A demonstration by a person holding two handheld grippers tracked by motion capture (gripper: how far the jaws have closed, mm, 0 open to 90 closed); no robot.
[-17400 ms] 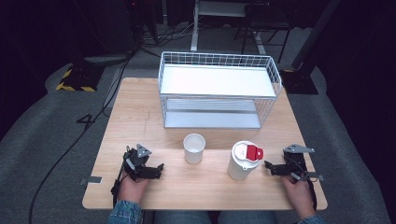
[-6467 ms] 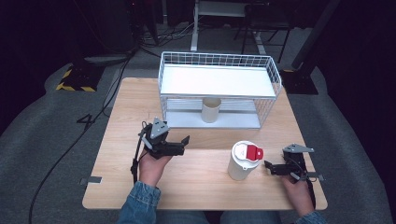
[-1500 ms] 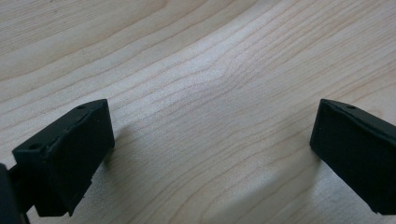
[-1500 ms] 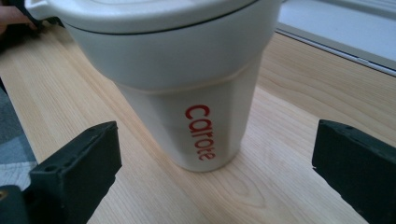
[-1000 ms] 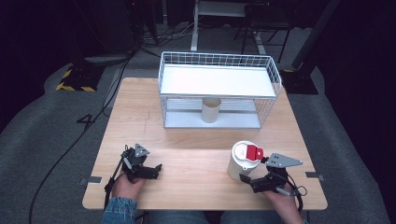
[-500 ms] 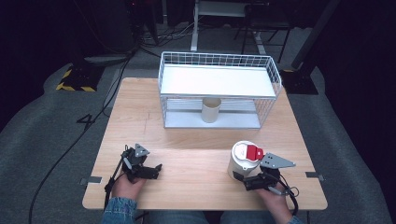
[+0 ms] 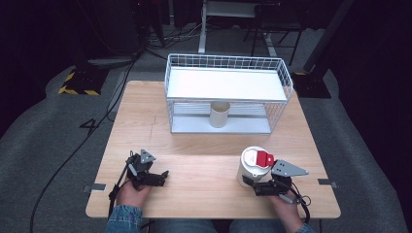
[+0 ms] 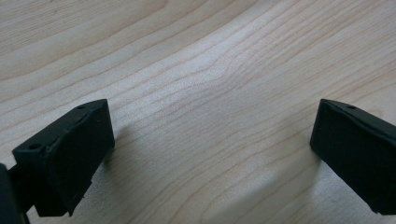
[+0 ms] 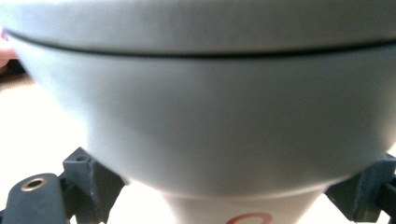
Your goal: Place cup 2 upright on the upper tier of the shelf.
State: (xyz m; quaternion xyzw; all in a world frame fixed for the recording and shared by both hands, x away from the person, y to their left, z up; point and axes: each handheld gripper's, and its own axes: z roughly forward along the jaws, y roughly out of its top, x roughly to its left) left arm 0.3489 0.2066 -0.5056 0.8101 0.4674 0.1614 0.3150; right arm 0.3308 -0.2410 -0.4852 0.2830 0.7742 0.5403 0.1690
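- Grip on at the near right corner of the light wooden surface (image 7: 194,126): the right hand-held gripper (image 7: 255,187) has its black jaws pressed on the lower body of the white lidded cup with the red flap (image 7: 253,166).
- Those jaws have just been closing, and the cup is right between them now.
- Right gripper view confirms it: the cup's white wall (image 9: 201,121) swells across the frame, its lid seam a dark line near the top, the dark jaws hugging it low on both sides.
- The cup stands upright on the surface, close to the near edge and right of centre, red flap facing up.
- Over at the near left corner, the left hand-held gripper (image 7: 154,178) rests low by the near edge, nothing in it.
- Left gripper view: the gripper (image 8: 212,154) has both black jaws spread wide with bare wood grain between them.
- The two hand-held grippers are well apart, one toward each near corner.
- At the far edge sits the white wire-mesh rack with a solid white shelf on top (image 7: 228,82), taking up the middle of that side.
- Inside its lower level, a small cream paper cup (image 7: 219,114) stands upright, near the middle of the rack's front.
- The lidded cup is well clear of the rack, with open wood between them.
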